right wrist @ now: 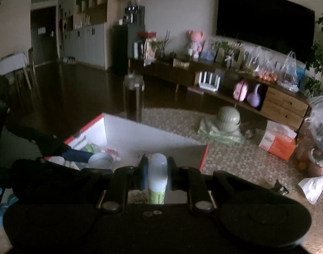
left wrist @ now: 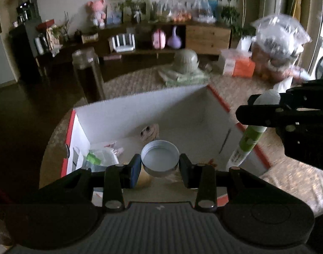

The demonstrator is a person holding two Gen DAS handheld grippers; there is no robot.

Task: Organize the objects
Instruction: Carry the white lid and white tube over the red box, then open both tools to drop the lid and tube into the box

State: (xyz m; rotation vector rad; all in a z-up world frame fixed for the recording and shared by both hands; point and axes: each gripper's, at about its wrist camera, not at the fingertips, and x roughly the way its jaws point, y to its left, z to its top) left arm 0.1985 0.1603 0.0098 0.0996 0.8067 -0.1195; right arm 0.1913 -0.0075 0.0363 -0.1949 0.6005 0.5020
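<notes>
1. The left tongs (left wrist: 160, 165) are clenched on a lid (left wrist: 160, 157), one pad at each side of its rim.
2. The lid is round, shallow and silvery, its hollow side turned up and toward the camera.
3. The right tongs (right wrist: 157, 170) are clenched on a tube (right wrist: 157, 176), gripped just below its cap.
4. The tube is slim with a frosted white cap, a green body and a white lower end; in the left wrist view it hangs cap-up and slightly tilted.
5. The lid is held over the near part of an open box (left wrist: 140, 108); the tube hangs at the box's right, red-edged wall.
6. The box is white inside with red edges and stands on a woven mat (left wrist: 242, 86).
7. Small items lie on the box floor, among them a clear tub (left wrist: 102, 158) with something green.
</notes>
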